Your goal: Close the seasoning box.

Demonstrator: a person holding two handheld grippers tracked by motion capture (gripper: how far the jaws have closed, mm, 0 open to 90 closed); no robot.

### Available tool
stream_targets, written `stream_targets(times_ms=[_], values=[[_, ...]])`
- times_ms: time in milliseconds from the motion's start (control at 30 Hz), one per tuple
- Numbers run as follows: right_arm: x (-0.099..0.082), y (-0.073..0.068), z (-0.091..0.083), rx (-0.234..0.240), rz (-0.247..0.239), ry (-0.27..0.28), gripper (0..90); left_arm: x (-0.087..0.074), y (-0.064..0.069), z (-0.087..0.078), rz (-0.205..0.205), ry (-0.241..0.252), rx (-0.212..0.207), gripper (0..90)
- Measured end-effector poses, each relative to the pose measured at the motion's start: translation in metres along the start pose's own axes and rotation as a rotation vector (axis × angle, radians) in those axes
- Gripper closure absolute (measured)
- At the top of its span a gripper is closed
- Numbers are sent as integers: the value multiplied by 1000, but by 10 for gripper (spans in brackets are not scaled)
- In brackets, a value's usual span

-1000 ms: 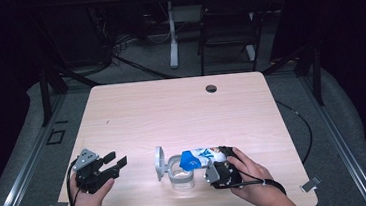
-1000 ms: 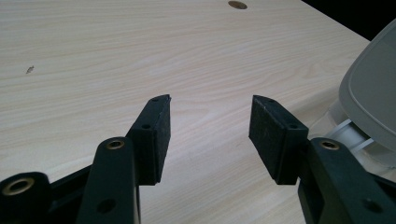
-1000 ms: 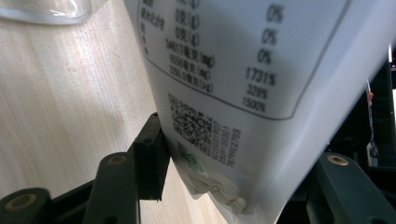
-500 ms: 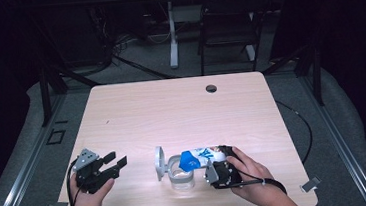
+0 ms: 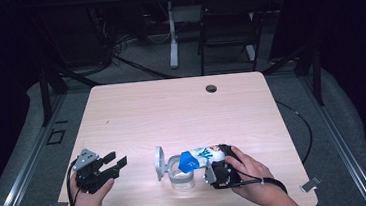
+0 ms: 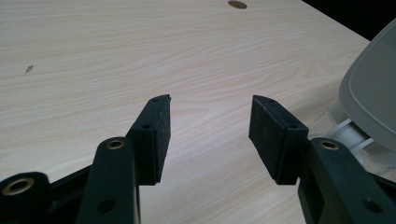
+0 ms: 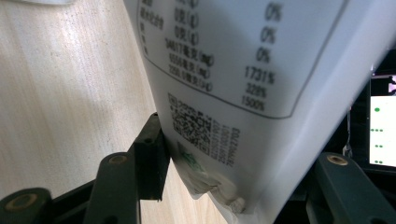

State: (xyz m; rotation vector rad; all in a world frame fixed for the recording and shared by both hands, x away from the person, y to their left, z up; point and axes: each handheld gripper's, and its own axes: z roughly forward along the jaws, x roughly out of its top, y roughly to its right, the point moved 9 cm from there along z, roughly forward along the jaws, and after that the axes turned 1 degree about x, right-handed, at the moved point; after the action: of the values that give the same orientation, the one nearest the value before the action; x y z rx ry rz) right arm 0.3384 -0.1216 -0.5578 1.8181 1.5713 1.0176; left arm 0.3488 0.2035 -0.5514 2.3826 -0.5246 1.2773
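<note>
Pale wood table (image 5: 171,109), dark room.
Right gripper (image 5: 216,169) clamped a bag (image 5: 203,156), tipped leftward over container (image 5: 181,176); left gripper (image 5: 107,167) open, empty.

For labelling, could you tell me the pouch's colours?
White with blue; the pouch shows best in the high view.

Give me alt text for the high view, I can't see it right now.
The right gripper tips a white and blue pouch over a clear container with its grey hinged lid up, near the wooden table's front edge. The left gripper rests apart, fingers open.
</note>
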Motion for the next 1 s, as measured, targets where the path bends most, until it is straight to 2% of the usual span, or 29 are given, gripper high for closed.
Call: stream_targets(times_ms=[500,1000], values=[[1,2,0,-24,-47,-23,462,1,0,-1,-6,7,0,490],[4,3,0,-29,-61,-17,463,0,-1,0,-6,8,3,489]])
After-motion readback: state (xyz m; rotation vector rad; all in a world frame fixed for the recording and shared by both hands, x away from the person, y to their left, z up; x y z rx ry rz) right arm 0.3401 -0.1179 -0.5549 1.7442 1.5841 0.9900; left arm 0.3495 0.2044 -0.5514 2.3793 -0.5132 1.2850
